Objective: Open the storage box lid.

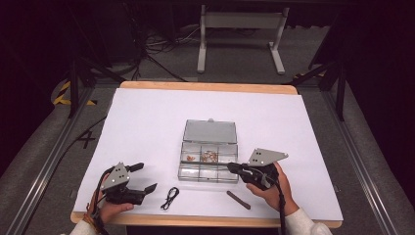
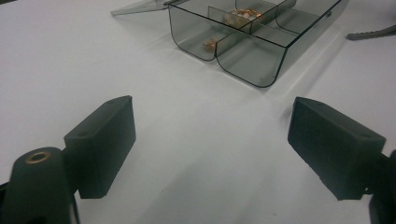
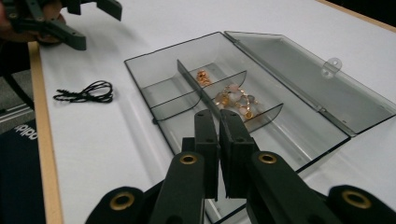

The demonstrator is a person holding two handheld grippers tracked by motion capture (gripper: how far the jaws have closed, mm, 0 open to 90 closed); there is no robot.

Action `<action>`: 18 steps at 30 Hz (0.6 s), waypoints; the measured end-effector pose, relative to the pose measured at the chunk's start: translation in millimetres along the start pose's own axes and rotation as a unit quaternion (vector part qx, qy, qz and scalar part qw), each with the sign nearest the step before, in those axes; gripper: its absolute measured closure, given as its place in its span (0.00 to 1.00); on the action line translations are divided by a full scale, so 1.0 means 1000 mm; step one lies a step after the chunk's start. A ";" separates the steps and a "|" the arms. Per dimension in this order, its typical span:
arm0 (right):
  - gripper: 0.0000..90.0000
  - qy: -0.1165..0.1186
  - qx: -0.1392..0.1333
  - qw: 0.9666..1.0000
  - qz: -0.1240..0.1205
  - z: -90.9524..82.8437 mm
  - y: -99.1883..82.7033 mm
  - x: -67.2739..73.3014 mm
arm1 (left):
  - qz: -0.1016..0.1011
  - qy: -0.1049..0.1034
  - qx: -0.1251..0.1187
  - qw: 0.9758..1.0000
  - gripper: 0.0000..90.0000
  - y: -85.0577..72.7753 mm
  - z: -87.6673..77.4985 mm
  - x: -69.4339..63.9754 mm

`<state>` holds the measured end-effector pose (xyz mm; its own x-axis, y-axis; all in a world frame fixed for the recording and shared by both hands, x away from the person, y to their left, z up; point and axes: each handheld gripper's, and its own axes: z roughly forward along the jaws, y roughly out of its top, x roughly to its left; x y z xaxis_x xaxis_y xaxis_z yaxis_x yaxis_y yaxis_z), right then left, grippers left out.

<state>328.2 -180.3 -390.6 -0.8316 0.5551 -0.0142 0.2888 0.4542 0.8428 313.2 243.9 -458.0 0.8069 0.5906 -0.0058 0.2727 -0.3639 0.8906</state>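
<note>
Right tool (image 3: pixel 218 122), jaws together and empty, hovers over the open compartment box (image 1: pixel 185 171); left tool (image 1: pixel 143 177), jaws apart, should steady the box first.

I see open white bench (image 1: pixel 147 117) along the far edge and both far corners. At centre the compartment box (image 1: pixel 209 166) and its raised lid (image 1: pixel 210 131) block passage; near the front edge lie a black cord (image 1: pixel 170 198) and a dark bar (image 1: pixel 238 199).
</note>
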 end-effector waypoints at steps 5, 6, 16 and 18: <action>0.97 -0.014 0.007 1.000 0.010 0.012 0.002 -0.015 | 0.000 -0.001 -0.001 1.000 0.18 0.000 0.000 0.000; 0.97 -0.014 0.008 1.000 0.013 0.015 0.002 -0.017 | 0.000 -0.001 -0.001 1.000 0.18 0.000 0.000 0.000; 0.97 -0.022 0.034 0.999 0.016 0.037 -0.002 -0.029 | -0.005 -0.002 -0.001 1.000 0.18 0.000 0.000 -0.001; 0.97 -0.023 0.038 0.999 0.019 0.040 -0.003 -0.031 | -0.004 -0.002 -0.001 1.000 0.18 0.000 0.000 -0.001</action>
<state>372.0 -170.7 -414.2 -0.7968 0.6041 -0.0099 0.3563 0.4831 0.7998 312.5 243.5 -458.3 0.8069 0.5904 -0.0157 0.2790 -0.3575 0.8912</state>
